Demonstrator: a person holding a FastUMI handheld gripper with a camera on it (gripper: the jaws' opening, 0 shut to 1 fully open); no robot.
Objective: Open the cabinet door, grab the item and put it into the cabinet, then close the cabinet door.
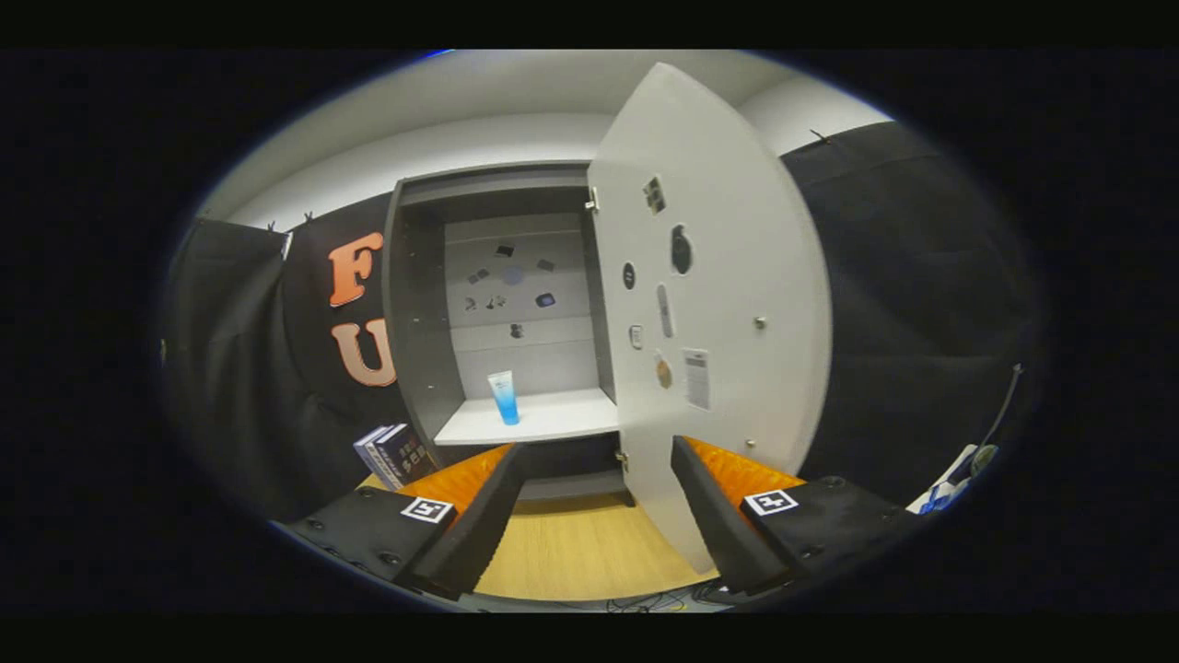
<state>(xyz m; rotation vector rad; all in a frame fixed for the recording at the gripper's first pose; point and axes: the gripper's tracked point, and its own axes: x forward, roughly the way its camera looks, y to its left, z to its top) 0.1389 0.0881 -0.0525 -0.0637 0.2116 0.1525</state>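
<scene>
- Gripper view: the gripper (597, 502) has its fingers spread wide apart, grasping nothing, above a wooden tabletop (576, 548).
- Beyond the fingers, the cabinet (419, 322) stands open; its door (714, 304) swings out toward the right finger, its lower edge just beside that finger.
- A blue-and-white tube (504, 397) stands upright on the cabinet's shelf (553, 419).
- Some books (394, 454) lean beside the cabinet, past the left finger.

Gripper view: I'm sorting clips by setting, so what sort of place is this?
Likely a staged recording booth: black cloth wall, a small grey cabinet with its door open, a tube on its shelf, on a wooden table. The gripper is open.
</scene>
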